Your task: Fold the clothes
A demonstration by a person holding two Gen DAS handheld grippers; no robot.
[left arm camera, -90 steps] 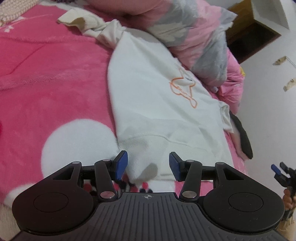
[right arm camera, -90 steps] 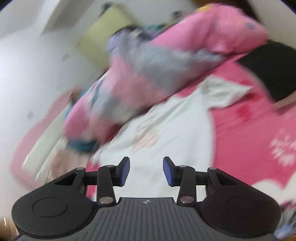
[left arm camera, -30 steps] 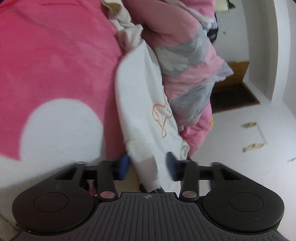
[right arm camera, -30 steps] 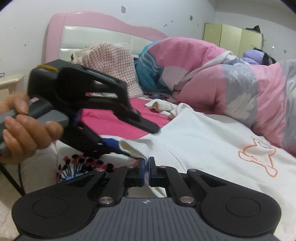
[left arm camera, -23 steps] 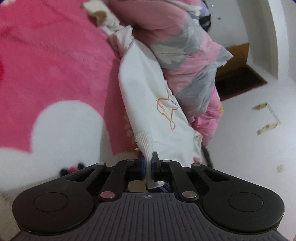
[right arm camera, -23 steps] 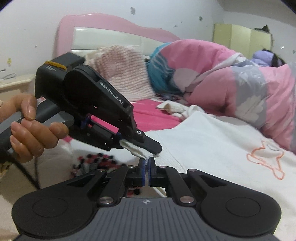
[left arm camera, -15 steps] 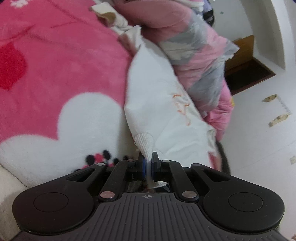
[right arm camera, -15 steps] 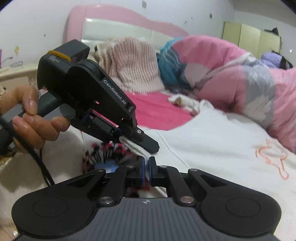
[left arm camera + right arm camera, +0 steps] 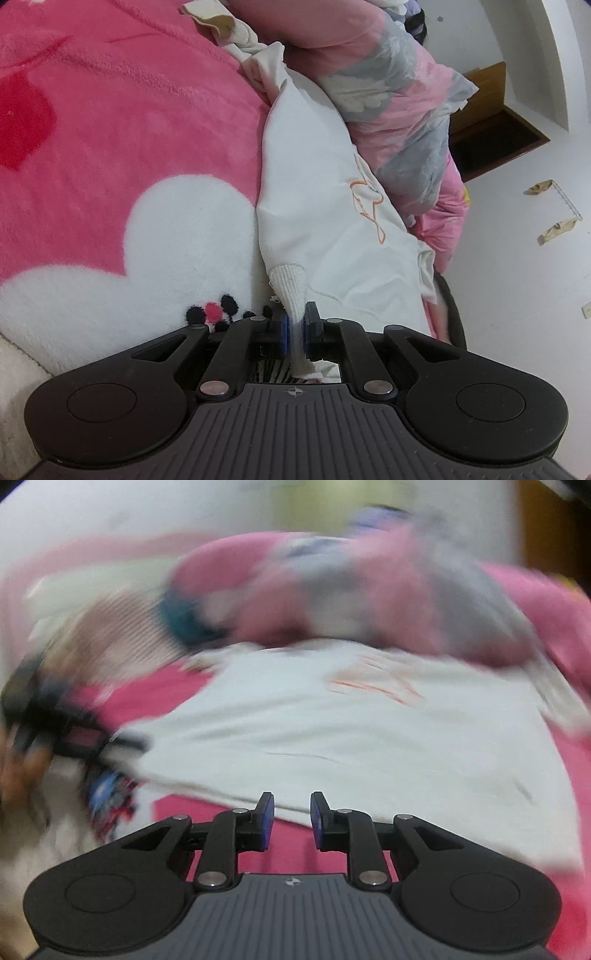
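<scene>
A pink fleece blanket (image 9: 122, 122) with a large white heart shape covers the bed and fills most of the left wrist view; it also shows as a pink strip below the garment in the blurred right wrist view. Along the far side of the bed lies a bunched pink and grey quilt (image 9: 391, 92), its edge resting against the clothing. The white sweatshirt (image 9: 325, 206) lies spread on the blanket just beside the quilt, an orange outline print (image 9: 369, 206) on its chest, one sleeve twisted and bunched toward the far end. In the right wrist view the same sweatshirt (image 9: 351, 731) stretches wide across the frame, its hem edge close in front of the fingers. The left gripper (image 9: 295, 330) is clenched on the ribbed cuff (image 9: 290, 284) of the sweatshirt's near corner, the knit pinched between its blue pads (image 9: 283, 332) and drawn up off the blanket, with a little fabric poking out behind them. The right gripper (image 9: 289, 821) is released, its blue pads (image 9: 266, 821) apart with only pink blanket showing between them, just short of the sweatshirt's hem and not touching it. At the left edge of that view the left gripper appears as a dark smear at the garment's corner, too blurred for detail.
</scene>
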